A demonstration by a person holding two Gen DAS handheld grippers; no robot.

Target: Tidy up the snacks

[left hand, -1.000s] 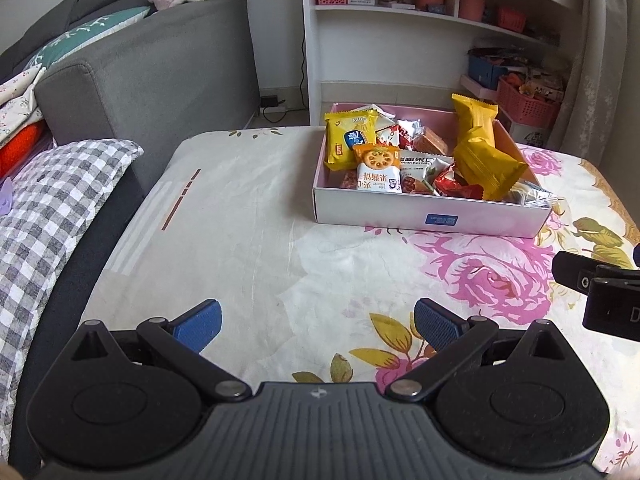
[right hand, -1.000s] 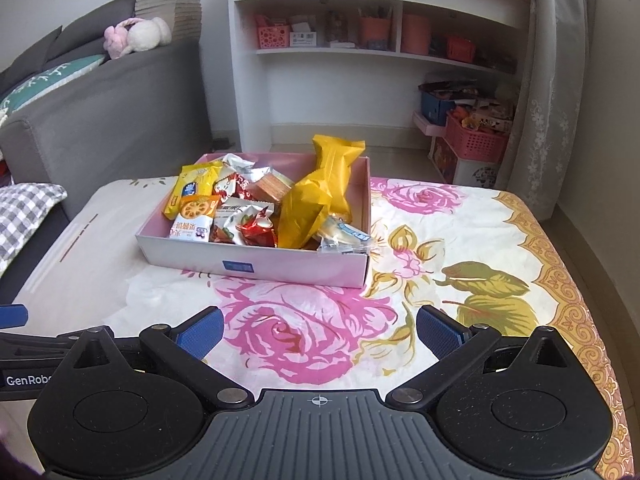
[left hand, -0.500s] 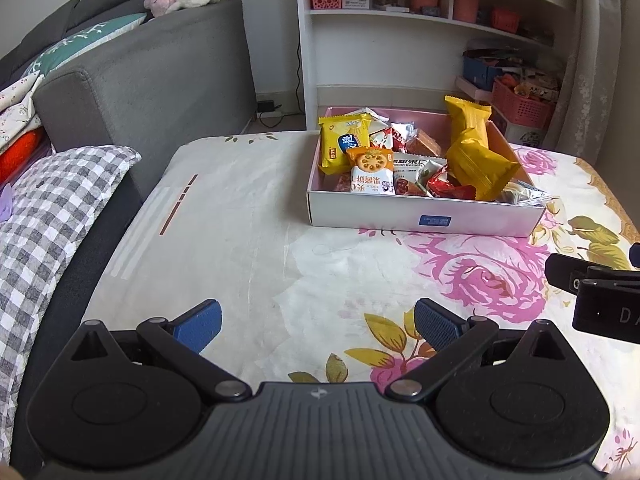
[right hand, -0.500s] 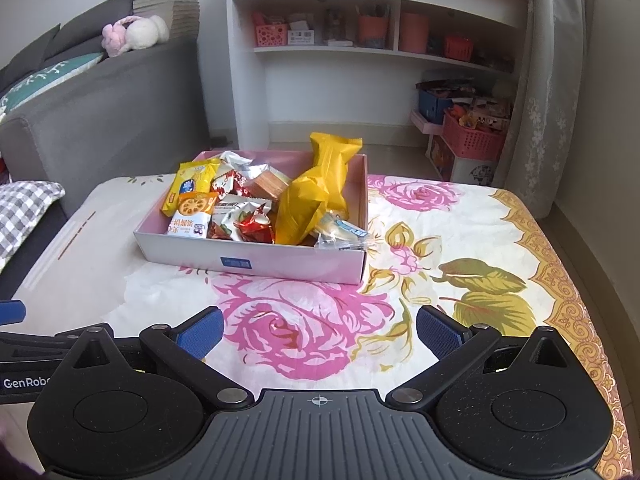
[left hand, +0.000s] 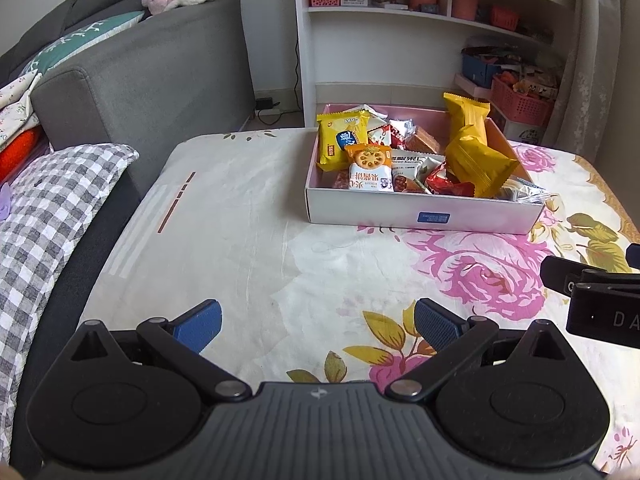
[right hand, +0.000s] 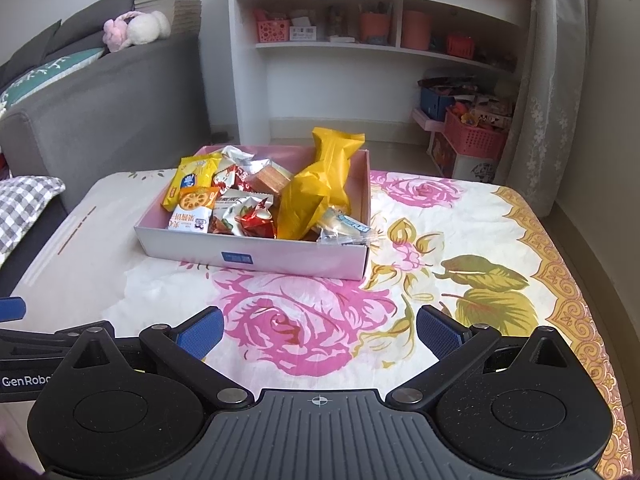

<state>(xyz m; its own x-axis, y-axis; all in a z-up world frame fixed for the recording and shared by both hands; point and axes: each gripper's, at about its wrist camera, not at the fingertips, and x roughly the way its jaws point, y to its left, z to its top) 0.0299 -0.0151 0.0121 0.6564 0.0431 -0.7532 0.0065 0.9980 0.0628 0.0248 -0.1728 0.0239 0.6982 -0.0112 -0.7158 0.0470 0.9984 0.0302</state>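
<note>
Left wrist view: both grippers' jaws spread wide (gripping nothing) above tablecloth (left hand: 280, 264).

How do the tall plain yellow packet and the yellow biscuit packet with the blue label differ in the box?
Look: the tall plain yellow packet shows no print; the yellow biscuit packet carries a blue label and text.
Size: the plain packet looks larger and bulkier; the biscuit packet is flatter.
Pose: the plain packet stands well above the rim of the pink box on its right side; the biscuit packet leans at the back left.
Shared: both yellow, inside the box, ungripped.
</note>
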